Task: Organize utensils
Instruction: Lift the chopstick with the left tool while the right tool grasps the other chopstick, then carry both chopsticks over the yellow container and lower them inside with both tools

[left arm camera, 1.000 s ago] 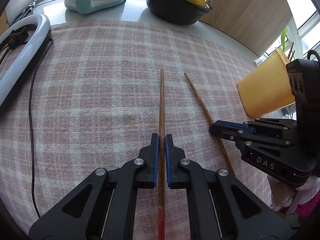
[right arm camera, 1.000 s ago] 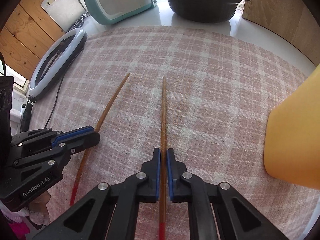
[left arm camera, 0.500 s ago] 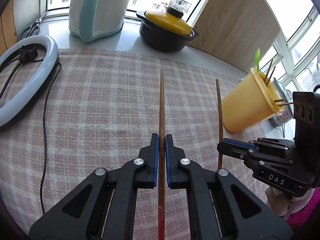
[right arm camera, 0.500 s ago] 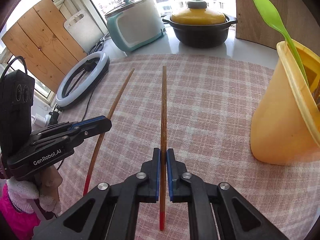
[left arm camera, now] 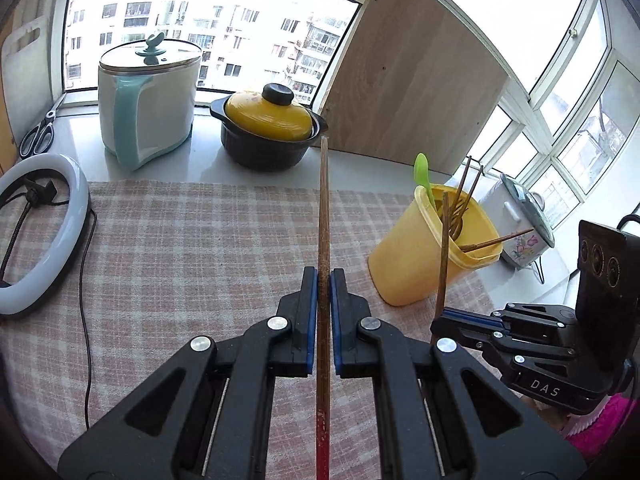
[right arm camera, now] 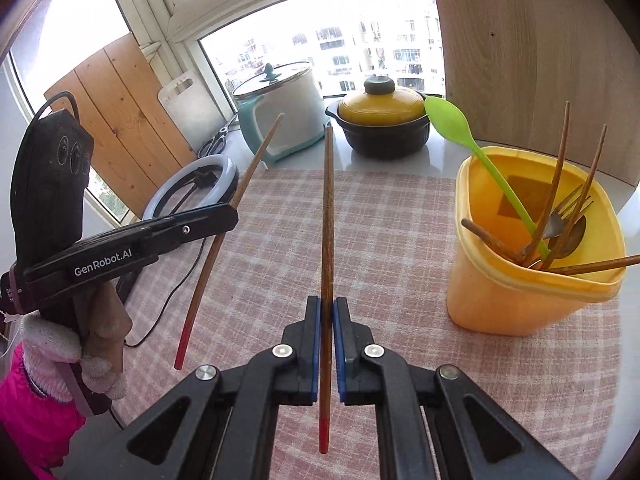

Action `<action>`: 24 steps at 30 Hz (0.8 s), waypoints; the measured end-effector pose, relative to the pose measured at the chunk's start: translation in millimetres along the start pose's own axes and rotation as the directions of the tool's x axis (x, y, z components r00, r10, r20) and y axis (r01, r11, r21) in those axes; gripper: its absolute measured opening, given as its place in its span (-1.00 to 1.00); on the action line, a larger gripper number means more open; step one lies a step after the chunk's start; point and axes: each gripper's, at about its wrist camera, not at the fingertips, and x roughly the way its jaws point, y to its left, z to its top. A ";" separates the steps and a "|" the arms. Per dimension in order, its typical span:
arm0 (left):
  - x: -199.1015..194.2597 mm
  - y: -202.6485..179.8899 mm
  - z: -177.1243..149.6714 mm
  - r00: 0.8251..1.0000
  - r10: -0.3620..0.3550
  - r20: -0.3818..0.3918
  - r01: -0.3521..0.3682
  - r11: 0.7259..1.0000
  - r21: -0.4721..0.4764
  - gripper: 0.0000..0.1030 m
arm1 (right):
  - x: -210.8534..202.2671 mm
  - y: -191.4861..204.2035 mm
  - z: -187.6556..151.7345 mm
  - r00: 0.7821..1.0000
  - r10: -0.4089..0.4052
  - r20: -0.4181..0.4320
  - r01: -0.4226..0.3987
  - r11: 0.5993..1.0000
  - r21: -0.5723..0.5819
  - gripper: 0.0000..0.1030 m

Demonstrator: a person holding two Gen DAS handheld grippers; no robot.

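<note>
At the far left of the left wrist view, a white glossy ring-shaped lamp (left arm camera: 44, 236) with a thin black cord lies on the surface (left arm camera: 192, 248), which is covered by a pink-and-cream checked woven cloth. Behind it, on the bare pale sill, stand a white and mint-green plastic cooker with a steel-rimmed glass lid (left arm camera: 148, 104) and a squat black ceramic casserole with a glossy yellow domed lid (left arm camera: 268, 128).

The left tongs (left arm camera: 324, 276), black plastic with blue pads, are clenched on a long slim brown wooden chopstick with a red-painted end (left arm camera: 323, 208). It runs straight forward between the pads, lifted clear of the cloth, its red end pointing back toward the camera.

To the right, the right tongs (right arm camera: 327, 308), of the same make, are clenched on a second brown wooden chopstick with a red tip (right arm camera: 328, 216), also raised off the cloth and well short of the holder.

Further right stands a tall yellow plastic tub with a rounded-square rim (right arm camera: 500, 292), smooth and slightly translucent, upright on the cloth. Inside it lean a lime-green plastic spoon (right arm camera: 452, 124), several more brown wooden chopsticks (right arm camera: 556, 184), and a metal fork (right arm camera: 564, 212) beside a metal spoon. A pale wood-grain board (right arm camera: 540, 40) leans behind it.
</note>
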 end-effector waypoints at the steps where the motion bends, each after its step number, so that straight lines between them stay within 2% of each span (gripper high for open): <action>1: -1.4 -3.8 3.2 1.000 -0.007 0.008 0.007 1.000 0.006 -0.91 | -6.5 -2.0 1.1 1.000 -0.001 0.013 0.001 1.000 0.002 -0.93; 15: 6.4 -54.7 47.5 0.986 -0.135 0.099 0.131 0.990 0.052 -0.91 | -78.3 -52.4 28.5 0.981 -0.082 0.178 0.072 0.995 0.065 -0.93; 24: 19.0 -94.5 70.9 0.975 -0.178 0.129 0.165 0.981 0.105 -0.91 | -105.2 -81.5 51.5 0.956 -0.138 0.257 0.109 0.986 0.123 -0.93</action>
